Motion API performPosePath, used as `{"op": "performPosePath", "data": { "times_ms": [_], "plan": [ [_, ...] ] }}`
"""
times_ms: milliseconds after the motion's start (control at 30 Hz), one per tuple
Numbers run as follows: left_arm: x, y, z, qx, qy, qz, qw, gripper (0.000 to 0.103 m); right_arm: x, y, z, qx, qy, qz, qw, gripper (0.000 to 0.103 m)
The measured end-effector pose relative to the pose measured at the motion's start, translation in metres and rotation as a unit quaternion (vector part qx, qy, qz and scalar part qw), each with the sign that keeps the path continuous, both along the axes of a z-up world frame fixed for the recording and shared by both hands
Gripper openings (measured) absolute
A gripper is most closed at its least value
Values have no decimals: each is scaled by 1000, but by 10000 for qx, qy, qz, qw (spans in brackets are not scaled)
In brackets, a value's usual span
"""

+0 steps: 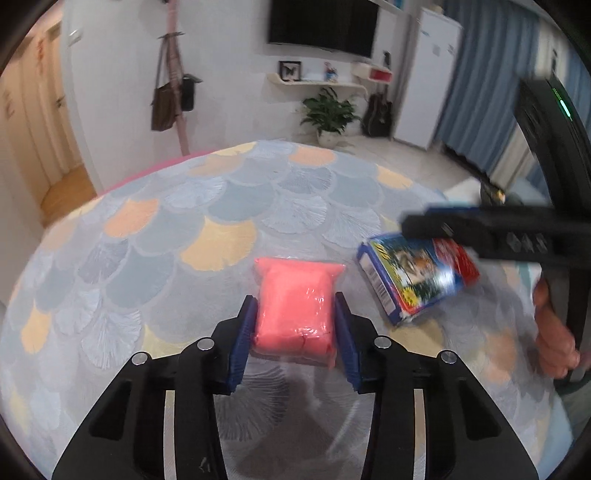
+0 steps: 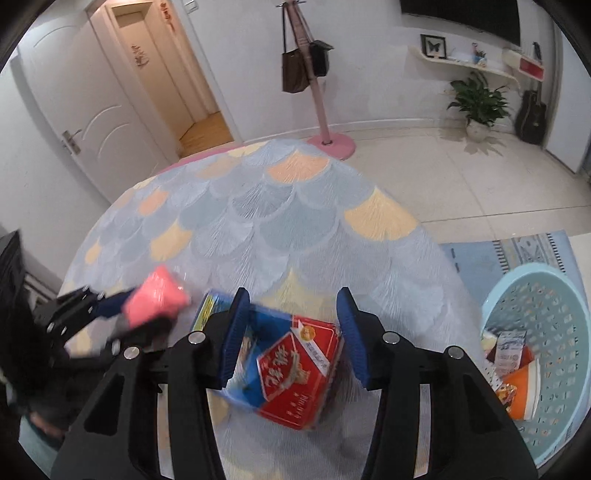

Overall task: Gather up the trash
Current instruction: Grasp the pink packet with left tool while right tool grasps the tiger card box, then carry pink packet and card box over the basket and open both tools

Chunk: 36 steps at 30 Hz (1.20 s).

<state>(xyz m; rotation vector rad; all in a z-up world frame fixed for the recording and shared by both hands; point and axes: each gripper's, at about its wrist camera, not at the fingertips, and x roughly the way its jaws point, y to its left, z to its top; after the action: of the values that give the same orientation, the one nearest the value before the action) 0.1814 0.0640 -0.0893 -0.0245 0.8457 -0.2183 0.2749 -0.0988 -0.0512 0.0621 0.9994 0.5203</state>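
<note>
**Trash collection partly done: two items left on the tabletop**

A pink packet (image 1: 295, 306) is clamped between the pads of the left gripper (image 1: 294, 325). A blue-and-red box (image 2: 284, 365) is straddled, not yet gripped, by the wide right gripper (image 2: 291, 339). Some wrappers are already held in the light-blue basket (image 2: 561, 295) on the floor.

Setting was a home living room: wall-mounted TV (image 1: 323, 26), coat stand (image 2: 317, 74) with bags, potted plant (image 2: 478, 99), guitar (image 2: 531, 116) (leaning by wall).
</note>
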Motion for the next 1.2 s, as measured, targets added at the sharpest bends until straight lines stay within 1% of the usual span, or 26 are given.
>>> {"op": "performPosePath", "data": {
  "times_ms": [33, 200, 233, 267, 333, 367, 500, 600, 633, 667, 733, 833, 900, 967, 1067, 1100, 1200],
  "plan": [
    [-1, 5, 0, -101, -19, 77, 9999, 39, -4, -2, 0, 2, 13, 53, 10000, 46],
    [-3, 19, 3, -332, -95, 486, 9982, 39, -38, -1, 0, 17, 113, 433, 9990, 46],
    [-3, 20, 4, -364, -100, 521, 9979, 39, -46, 2, -1, 8, 127, 512, 9986, 48],
    [-3, 22, 4, -406, -104, 540, 9977, 39, -51, 4, -1, -1, 129, 555, 9984, 57],
    [-4, 23, 6, -462, -129, 584, 9971, 39, -64, 13, -3, -64, 86, 663, 9977, 68],
    [-3, 23, 7, -488, -137, 598, 9969, 39, -66, 16, -4, -99, 61, 691, 9975, 70],
    [-3, 31, 7, -702, -114, 659, 9953, 39, -76, 38, -6, -549, -274, 660, 9959, 70],
    [-3, 33, 7, -771, -117, 692, 9946, 39, -75, 51, -8, -854, -473, 531, 9938, 70],
    [-3, 32, 7, -774, -115, 698, 9945, 39, -75, 56, -8, -1004, -571, 498, 9921, 69],
    [-2, 33, 6, -760, -115, 701, 9946, 39, -76, 59, -8, -1096, -640, 477, 9908, 61],
    [-2, 29, 8, -710, -133, 691, 9950, 39, -78, 62, -6, -1204, -778, 457, 9886, 60],
    [-5, 21, 17, -663, -229, 618, 9956, 39, -84, 54, 9, -1189, -1093, 306, 9864, 60],
    [-6, 16, 25, -642, -342, 545, 9959, 39, -86, 39, 26, -1123, -1292, 83, 9852, 60],
    [-7, 6, 40, -671, -498, 428, 9956, 39, -85, 25, 39, -1053, -1422, -128, 9841, 60],
    [-8, -16, 63, -667, -748, 189, 9948, 39, -86, -8, 64, -916, -1674, -546, 9801, 60],
    [-8, -23, 68, -673, -805, 116, 9944, 39, -85, -25, 73, -866, -1759, -750, 9777, 60],
    [-4, -57, 88, -749, -993, -260, 9919, 39, -82, -67, 88, -777, -1841, -1245, 9719, 60]
  ]
}}
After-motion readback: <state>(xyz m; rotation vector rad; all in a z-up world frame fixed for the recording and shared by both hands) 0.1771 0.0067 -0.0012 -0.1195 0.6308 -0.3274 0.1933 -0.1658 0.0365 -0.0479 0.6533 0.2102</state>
